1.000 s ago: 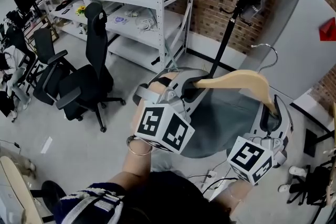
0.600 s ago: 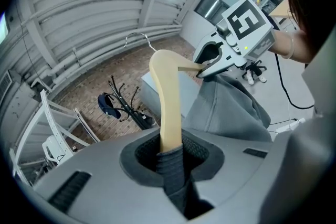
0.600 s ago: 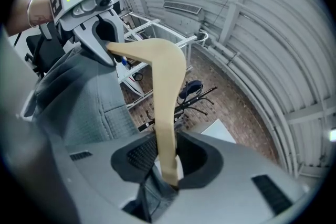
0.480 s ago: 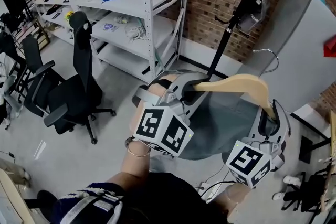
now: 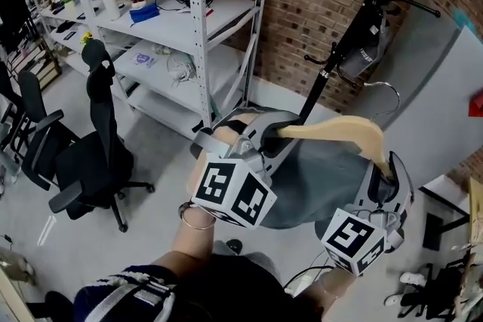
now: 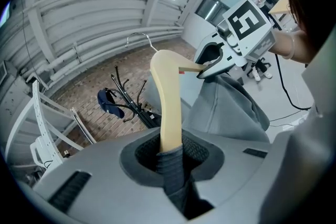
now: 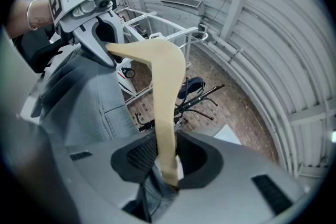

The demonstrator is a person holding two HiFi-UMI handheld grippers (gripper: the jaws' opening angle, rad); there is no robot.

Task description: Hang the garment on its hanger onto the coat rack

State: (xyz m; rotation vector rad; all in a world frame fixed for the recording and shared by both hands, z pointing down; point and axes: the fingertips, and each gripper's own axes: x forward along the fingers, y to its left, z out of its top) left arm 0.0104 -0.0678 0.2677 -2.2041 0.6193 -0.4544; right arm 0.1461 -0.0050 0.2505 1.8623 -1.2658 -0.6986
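Note:
A pale wooden hanger [image 5: 332,130] with a metal hook [image 5: 386,91] carries a grey garment [image 5: 317,181] that droops between my two grippers. My left gripper [image 5: 268,133] is shut on the hanger's left end with a fold of fabric [image 6: 170,157]. My right gripper [image 5: 389,171] is shut on the right end [image 7: 165,165]. The black coat rack [image 5: 355,19] stands just beyond the hanger, against the brick wall. In the left gripper view the rack [image 6: 131,105] shows past the hanger [image 6: 167,102], with a dark blue item on one peg.
White metal shelving [image 5: 189,19] with small items stands at the left. Black office chairs [image 5: 90,154] are on the floor below it. A large grey panel [image 5: 434,87] leans right of the rack. Cables lie on the floor near my feet.
The shelving and chairs have slid left in the head view and the coat rack has come closer and fuller into view. Both grippers keep the same hold on the hanger.

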